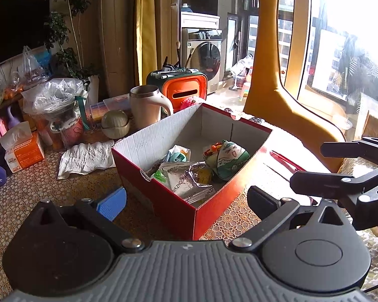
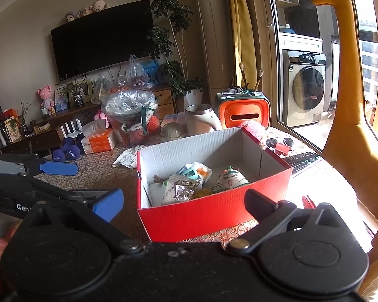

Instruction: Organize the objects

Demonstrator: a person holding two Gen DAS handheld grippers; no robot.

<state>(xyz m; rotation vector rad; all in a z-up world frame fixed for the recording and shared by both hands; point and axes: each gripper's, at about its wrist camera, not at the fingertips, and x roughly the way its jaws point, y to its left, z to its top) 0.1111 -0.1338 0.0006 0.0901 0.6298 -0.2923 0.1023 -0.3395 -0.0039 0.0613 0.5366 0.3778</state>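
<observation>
Ahead, red box beyond both spread grippers.

Sunlight floods through the large window beside yellow curtains, while a dark television hangs on the beige wall.

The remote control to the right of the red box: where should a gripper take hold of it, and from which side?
Probably across its narrow width near the middle, coming straight down from above. The remote control lies flat on the table, long and thin, so only its two long edges offer opposing faces. The red box wall stands close on its left, so the right gripper suits it best.
</observation>
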